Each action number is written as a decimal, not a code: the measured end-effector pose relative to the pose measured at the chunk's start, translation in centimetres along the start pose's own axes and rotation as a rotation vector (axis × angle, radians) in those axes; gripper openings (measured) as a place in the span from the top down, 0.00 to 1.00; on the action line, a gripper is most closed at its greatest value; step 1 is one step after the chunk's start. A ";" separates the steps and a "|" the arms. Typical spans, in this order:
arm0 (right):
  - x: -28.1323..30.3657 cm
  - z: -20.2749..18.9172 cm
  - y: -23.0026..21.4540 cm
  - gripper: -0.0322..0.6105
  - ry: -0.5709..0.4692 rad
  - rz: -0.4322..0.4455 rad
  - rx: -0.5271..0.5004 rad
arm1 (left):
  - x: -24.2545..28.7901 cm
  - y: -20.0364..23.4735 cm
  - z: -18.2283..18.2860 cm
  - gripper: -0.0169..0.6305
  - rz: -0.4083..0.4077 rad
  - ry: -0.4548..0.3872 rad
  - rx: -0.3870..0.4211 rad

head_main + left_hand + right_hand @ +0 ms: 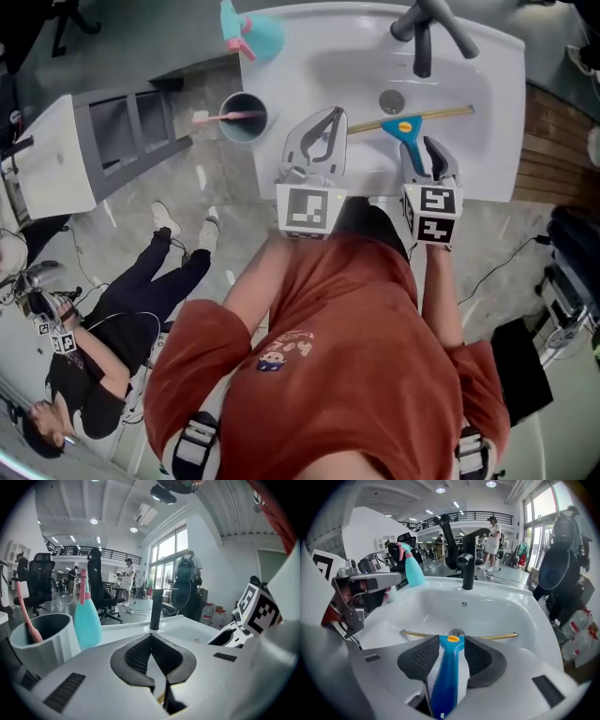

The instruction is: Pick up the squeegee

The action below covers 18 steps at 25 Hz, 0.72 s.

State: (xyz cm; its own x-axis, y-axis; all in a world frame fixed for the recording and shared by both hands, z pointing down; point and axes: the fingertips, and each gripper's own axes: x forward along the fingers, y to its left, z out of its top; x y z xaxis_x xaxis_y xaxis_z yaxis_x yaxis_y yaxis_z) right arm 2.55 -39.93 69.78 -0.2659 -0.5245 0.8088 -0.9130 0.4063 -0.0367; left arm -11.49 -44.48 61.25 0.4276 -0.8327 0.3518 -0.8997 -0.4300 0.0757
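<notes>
The blue-handled squeegee [405,131] with its long yellow blade lies in the white ceramic sink basin [309,66]. Its handle [449,667] runs back between the jaws of the right gripper [424,155], and its blade crosses the basin just beyond that gripper's tips. In the right gripper view, the right gripper [448,641] stands wide. The dark ribbed pads [483,656] flank the handle without clamping it (a sliver of white shows along the handle's right side). An orange-yellow knob at the handle's far end sits right at the jaw tips.

The round metal drain [456,633] lies just past that knob, and the black tap [468,564] rises straight ahead of the right gripper at the basin's far rim.

The left gripper [330,117] hovers just to the left of the right one, over the near part of the basin. Its jaws are pressed together at the tips [151,637] with nothing held.

Ahead of the left gripper stands the same tap [156,609]. Off to its left, on the sink's edge, is a teal plastic spray bottle [87,618] with a pink trigger. Further left again is a grey round cup [51,644] holding a pink toothbrush [26,616].

Well behind and left of both grippers, a person in black [122,328] sits on the floor.
</notes>
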 end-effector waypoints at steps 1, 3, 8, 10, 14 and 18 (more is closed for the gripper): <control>0.3 -0.3 0.2 0.67 0.018 0.003 0.000 | 0.1 0.2 -0.2 0.95 -0.001 0.001 -0.002; 1.1 -0.9 0.7 0.67 0.066 0.010 0.001 | 0.3 0.7 -0.4 0.95 -0.002 0.001 -0.011; 2.4 -2.6 1.3 0.67 0.162 -0.016 -0.004 | 0.4 1.6 -1.1 0.95 -0.016 0.008 -0.012; 2.7 -3.1 1.1 0.67 0.196 -0.027 0.002 | 0.4 1.8 -1.3 0.95 -0.021 0.012 -0.013; 3.0 -3.5 0.6 0.69 0.231 -0.062 0.004 | 0.5 2.0 -1.5 0.95 -0.026 0.020 -0.025; 3.5 -3.5 0.8 0.73 0.247 -0.087 0.014 | 0.6 2.5 -1.7 0.95 -0.025 0.031 -0.024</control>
State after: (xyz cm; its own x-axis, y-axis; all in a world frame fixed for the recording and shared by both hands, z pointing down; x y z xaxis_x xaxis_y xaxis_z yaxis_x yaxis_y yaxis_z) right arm 1.99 -38.79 74.64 -0.1040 -0.3581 0.9279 -0.9337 0.3565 0.0329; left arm -13.67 -45.50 63.20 0.4470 -0.8107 0.3781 -0.8909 -0.4414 0.1068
